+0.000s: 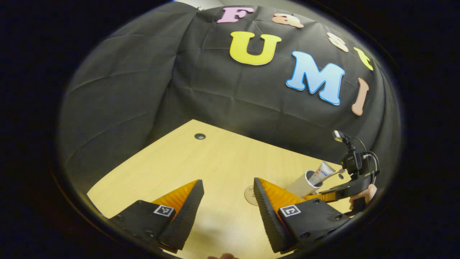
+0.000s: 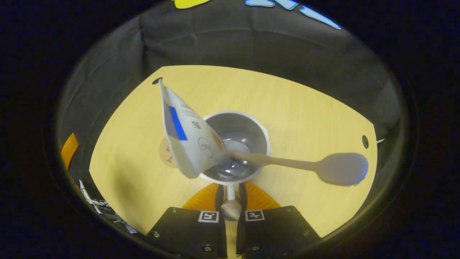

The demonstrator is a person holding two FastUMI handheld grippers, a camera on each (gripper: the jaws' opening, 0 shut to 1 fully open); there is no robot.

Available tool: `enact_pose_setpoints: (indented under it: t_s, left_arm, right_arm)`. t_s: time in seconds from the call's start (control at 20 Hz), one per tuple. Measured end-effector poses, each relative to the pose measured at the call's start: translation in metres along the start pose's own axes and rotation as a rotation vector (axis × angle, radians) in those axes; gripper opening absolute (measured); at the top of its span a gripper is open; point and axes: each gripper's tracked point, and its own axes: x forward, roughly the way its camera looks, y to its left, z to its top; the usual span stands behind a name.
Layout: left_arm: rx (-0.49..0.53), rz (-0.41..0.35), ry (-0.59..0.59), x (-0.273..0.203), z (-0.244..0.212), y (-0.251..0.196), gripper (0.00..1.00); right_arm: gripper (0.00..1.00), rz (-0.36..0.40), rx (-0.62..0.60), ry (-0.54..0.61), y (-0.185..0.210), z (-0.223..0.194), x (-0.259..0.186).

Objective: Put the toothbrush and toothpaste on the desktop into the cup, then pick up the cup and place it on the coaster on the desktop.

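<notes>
In the right gripper's (image 2: 230, 201) narrowly closed fingers the cup (image 2: 235, 144) hangs by its handle, seemingly lifted off the desktop (image 2: 305, 108), with the toothpaste (image 2: 190, 140) leaning out over one side of the rim and the toothbrush (image 2: 298, 163) jutting far out over the other. That lopsided load could, I judge, swing the cup about its thin handle or spill the toothbrush if the hand tilts on the way to the coaster (image 1: 250, 195) (a pale disc on the wood just beside the cup). The left gripper (image 1: 226, 212) hovers wide open and empty near the coaster, where it could be bumped.
</notes>
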Motion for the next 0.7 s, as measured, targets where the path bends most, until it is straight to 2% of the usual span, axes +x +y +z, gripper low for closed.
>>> enact_pose_setpoints:
  t_s: [0.2,0.25,0.45,0.7]
  left_arm:
    - [-0.009,0.03,-0.009,-0.007,0.009,0.018,0.91]
    - [-0.012,0.042,-0.012,-0.01,0.009,0.026,0.96]
    - [-0.043,0.088,-0.023,-0.023,0.01,0.058,0.96]
    - [-0.068,0.141,-0.035,-0.039,0.01,0.088,0.96]
  right_arm:
    - [0.12,0.043,-0.042,-0.009,0.04,0.015,0.005]
    - [0.12,0.05,-0.055,-0.009,0.049,0.019,0.007]
    - [0.12,0.071,-0.101,-0.004,0.085,0.03,0.016]
    - [0.11,0.07,-0.14,0.022,0.122,0.035,0.053]
